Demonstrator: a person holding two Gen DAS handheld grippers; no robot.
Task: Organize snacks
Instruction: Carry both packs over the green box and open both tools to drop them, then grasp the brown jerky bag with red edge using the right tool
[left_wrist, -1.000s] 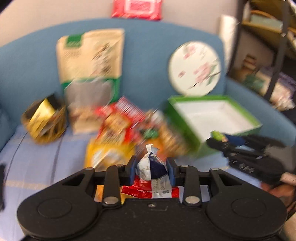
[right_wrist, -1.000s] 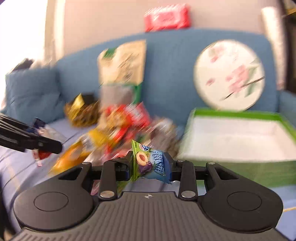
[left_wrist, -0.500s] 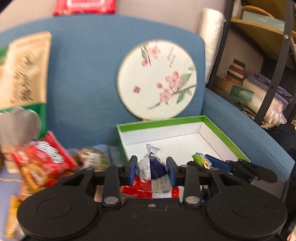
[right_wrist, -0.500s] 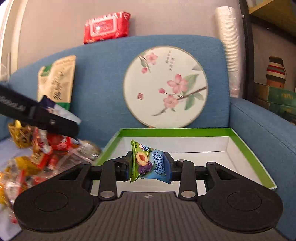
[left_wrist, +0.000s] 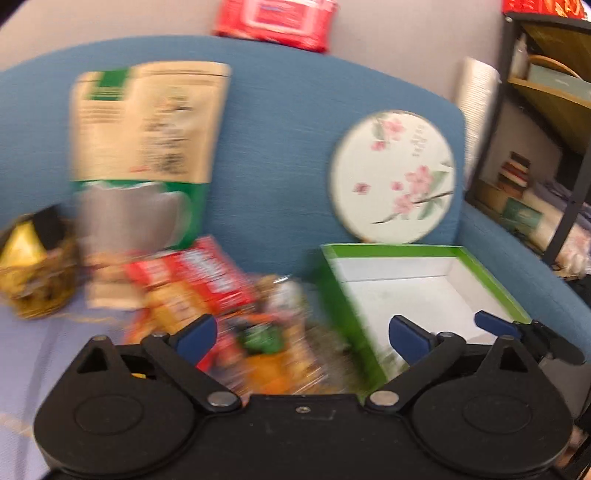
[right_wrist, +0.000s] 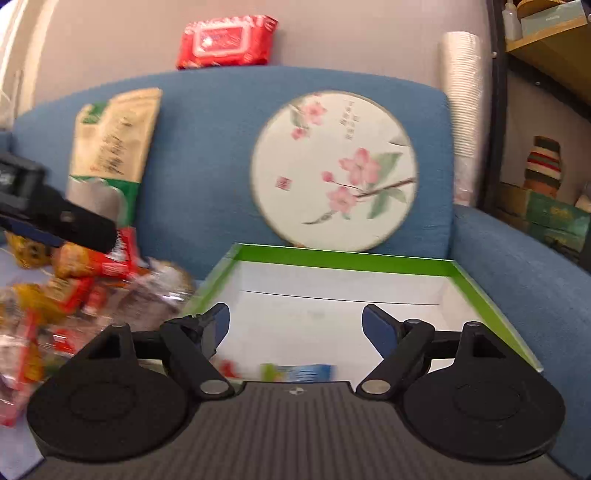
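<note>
now both my grippers have just sprung wide and hold nothing. my right gripper (right_wrist: 295, 325) hangs over the green box (right_wrist: 347, 258), a blue-green snack packet (right_wrist: 299, 371) on the box floor below. my left gripper (left_wrist: 299, 336) is over the snack pile (left_wrist: 207, 280) beside it.

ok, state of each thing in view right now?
left gripper: open, nothing between the jaws, which have just been opening
right gripper: open, nothing held, jaws just opened too
green box: lidless, a blurred blue-green packet at its near edge
snack pile: loose beside the box
</note>
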